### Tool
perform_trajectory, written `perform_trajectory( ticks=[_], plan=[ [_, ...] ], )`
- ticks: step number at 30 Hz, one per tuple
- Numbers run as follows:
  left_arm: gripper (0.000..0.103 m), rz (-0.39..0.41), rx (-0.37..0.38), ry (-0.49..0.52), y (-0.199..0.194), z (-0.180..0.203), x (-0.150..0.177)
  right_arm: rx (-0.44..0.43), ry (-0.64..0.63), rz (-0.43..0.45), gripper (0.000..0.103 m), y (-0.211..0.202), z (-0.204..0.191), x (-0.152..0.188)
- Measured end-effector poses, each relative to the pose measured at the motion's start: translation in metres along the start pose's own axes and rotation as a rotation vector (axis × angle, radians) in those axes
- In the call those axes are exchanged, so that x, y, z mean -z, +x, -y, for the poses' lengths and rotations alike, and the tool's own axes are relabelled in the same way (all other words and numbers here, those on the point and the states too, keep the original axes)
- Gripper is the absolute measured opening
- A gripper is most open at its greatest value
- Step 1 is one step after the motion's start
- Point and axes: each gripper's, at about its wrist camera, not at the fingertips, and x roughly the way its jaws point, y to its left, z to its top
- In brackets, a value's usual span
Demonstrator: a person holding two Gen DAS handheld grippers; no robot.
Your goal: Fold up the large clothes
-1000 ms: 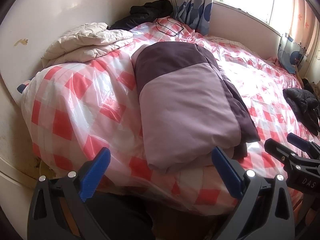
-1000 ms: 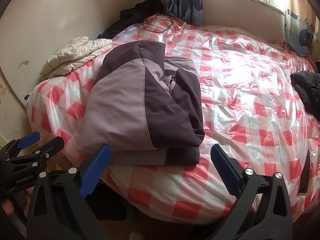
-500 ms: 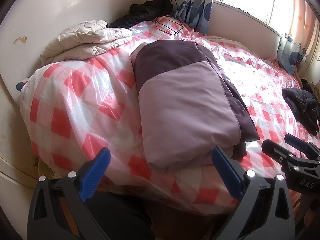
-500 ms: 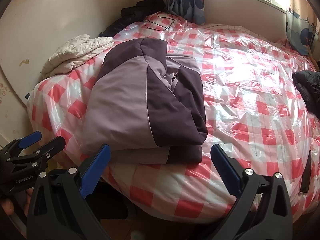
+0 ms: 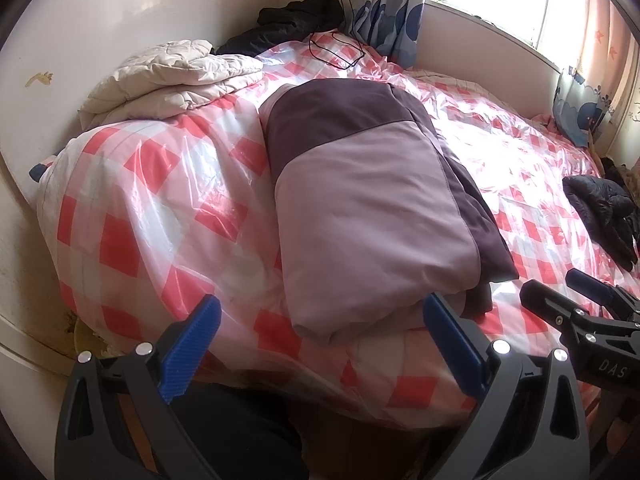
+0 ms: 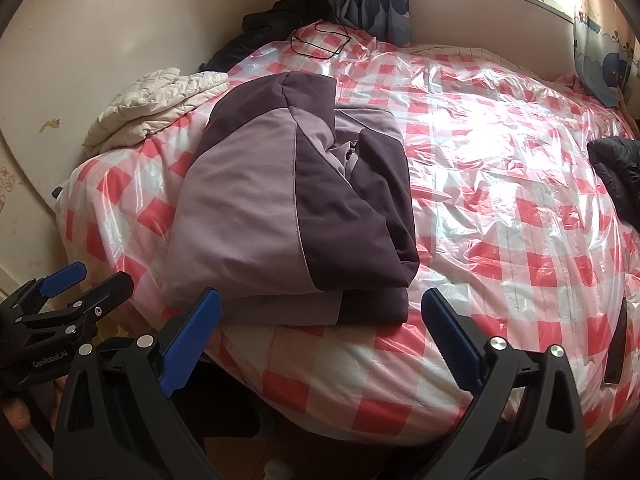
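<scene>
While both tools hung back off the foot of the bed, nothing was in hand. At 10 o'clock in the left wrist view lay a cream quilted coat, roughly folded against the wall. Left hand-held gripper: jaws spread wide, empty, short of the mattress edge. At centre, 12 o'clock from it, sat the purple two-tone jacket, folded into a thick rectangular bundle on the plastic-covered checked cover, its near edge at the bed's foot. Right hand-held gripper: likewise wide apart, holding nothing, jacket at its 12 o'clock. At 3 o'clock, well apart, a black puffy garment lay unfolded.

Judgement: the jacket's fold looked finished, both tools released. Next move probably calls for either shifting the bundle aside toward the cream coat, or reaching right for the black garment and spreading it flat.
</scene>
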Motion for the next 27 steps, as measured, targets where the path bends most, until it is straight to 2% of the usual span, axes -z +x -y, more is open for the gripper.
perform_trajectory(
  ticks=[27],
  plan=[
    [0.097, -0.016, 0.006, -0.010, 0.0054, -0.0041, -0.0011, -0.008, 0.003, -0.005, 0.097, 0.0023, -0.0012, 0.0012]
  ],
)
